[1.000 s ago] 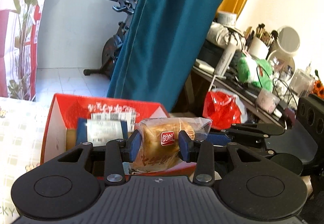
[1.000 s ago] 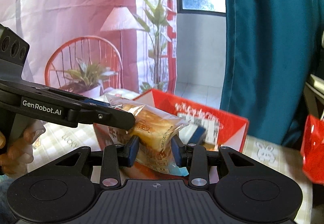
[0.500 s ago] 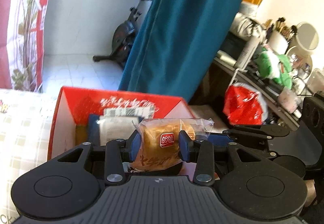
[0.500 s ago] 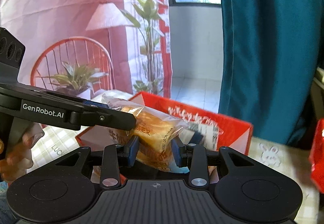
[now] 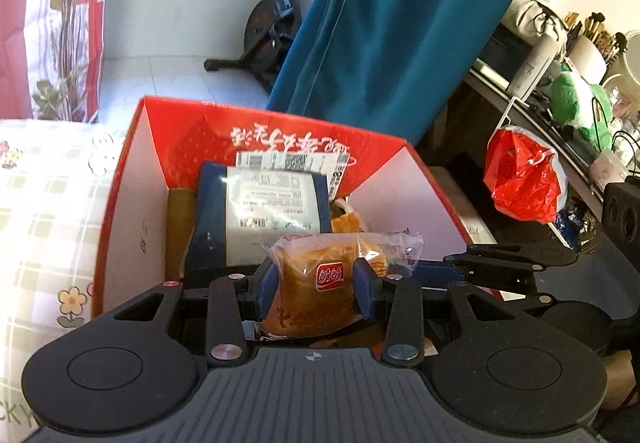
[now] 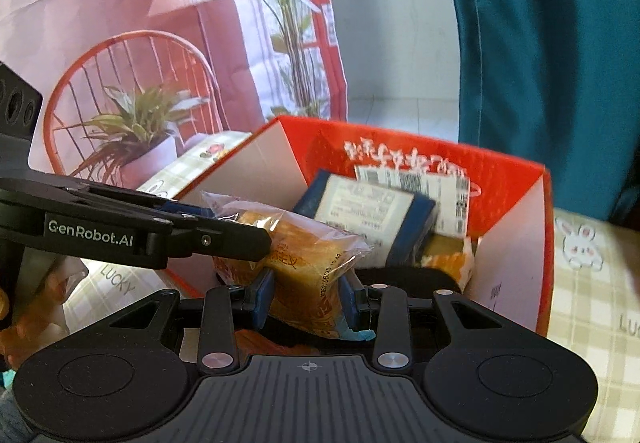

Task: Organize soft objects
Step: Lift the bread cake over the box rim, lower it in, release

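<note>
Left gripper [image 5: 315,285], lower centre of the left wrist view: I have it clamped on a bun [image 5: 320,283], pads at mid-body either side of the red logo. Right gripper [image 6: 306,297], lower centre of the right wrist view: also clamped, on a second bun [image 6: 296,263], its wrapper tail sticking out below the pads.

Both buns hang over the near edge of the red box [image 5: 132,179]. In the right wrist view the left gripper's arm reaches in from the left edge, its tip touching or just beside my right-hand bun; I cannot tell which.

Handling, my judgement: light, soft bread in slick film. The pads dent it, so the squeeze should stay gentle. Take it across the loaf's middle, not by the loose film ends, which would slip or tear.

Inside the box, mid-frame: a blue packet [image 5: 264,211] with a white label lies tilted against the far wall, and another bun [image 5: 346,221] shows to its right.

Farther off, upper frame: teal curtain [image 5: 384,23].
</note>
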`<state>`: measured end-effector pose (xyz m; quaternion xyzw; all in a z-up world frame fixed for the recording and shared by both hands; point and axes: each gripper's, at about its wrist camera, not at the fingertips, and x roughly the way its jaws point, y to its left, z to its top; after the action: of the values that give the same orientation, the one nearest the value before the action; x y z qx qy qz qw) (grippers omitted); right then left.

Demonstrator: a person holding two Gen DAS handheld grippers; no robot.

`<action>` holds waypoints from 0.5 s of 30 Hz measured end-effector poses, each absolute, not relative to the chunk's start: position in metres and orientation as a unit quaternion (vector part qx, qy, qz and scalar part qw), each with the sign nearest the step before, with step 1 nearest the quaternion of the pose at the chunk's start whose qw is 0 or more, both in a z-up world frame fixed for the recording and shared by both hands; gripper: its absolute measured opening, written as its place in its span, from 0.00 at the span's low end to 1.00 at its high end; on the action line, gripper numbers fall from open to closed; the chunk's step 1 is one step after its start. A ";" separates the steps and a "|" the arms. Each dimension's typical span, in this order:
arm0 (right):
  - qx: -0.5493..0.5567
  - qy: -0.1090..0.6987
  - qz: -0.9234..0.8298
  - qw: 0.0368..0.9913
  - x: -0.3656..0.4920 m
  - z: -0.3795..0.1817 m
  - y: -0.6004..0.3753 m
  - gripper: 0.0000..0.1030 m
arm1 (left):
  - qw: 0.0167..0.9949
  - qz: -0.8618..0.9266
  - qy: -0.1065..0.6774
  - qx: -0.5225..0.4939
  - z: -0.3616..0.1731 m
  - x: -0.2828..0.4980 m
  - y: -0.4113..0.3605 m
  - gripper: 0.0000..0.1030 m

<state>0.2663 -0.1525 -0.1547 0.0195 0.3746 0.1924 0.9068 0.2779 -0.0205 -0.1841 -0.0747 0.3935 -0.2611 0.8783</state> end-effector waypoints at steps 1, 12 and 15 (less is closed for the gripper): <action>0.024 0.380 0.191 0.905 0.268 -0.157 -0.154 0.31 | 0.877 -0.261 0.397 -0.076 -0.186 0.279 -0.021 0.41; 0.054 0.420 0.173 0.889 0.284 -0.172 -0.166 0.31 | 0.868 -0.255 0.420 -0.076 -0.202 0.294 -0.032 0.42; 0.063 0.426 0.167 0.887 0.290 -0.175 -0.167 0.31 | 0.868 -0.252 0.421 -0.077 -0.204 0.298 -0.033 0.42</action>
<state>0.2896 -0.1670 -0.1753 0.0628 0.4260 0.1670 0.8869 0.2978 -0.0332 -0.2040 -0.0766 0.4212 -0.2517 0.8680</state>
